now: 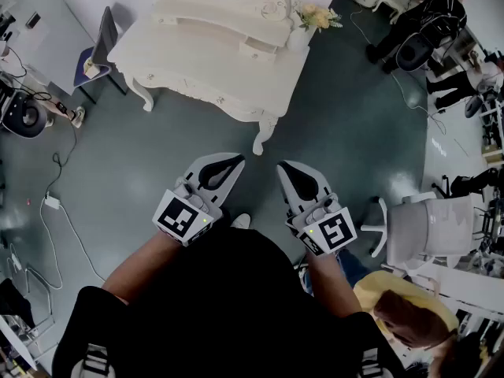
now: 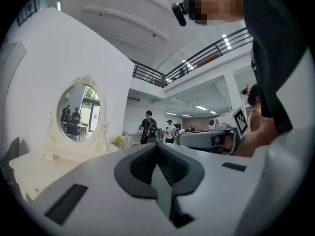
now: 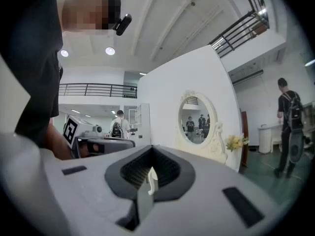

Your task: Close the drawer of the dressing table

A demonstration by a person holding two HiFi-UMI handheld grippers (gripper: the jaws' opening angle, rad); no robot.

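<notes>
The white ornate dressing table (image 1: 197, 73) stands ahead of me at the top of the head view, with an oval mirror (image 2: 78, 113) and a bunch of pale flowers (image 1: 317, 16) on its right end. A small drawer (image 1: 257, 47) in its raised shelf seems to stick out a little; I cannot tell how far. My left gripper (image 1: 230, 162) and right gripper (image 1: 285, 168) are held level side by side above the floor, well short of the table. Both are shut with nothing between their jaws. The mirror (image 3: 197, 119) also shows in the right gripper view.
A grey chair (image 1: 99, 47) stands left of the table. Cables (image 1: 57, 201) trail over the dark floor at the left. A white office chair (image 1: 429, 228) is at the right, a person in yellow (image 1: 403, 305) beside me, and other people (image 1: 425, 14) at the back right.
</notes>
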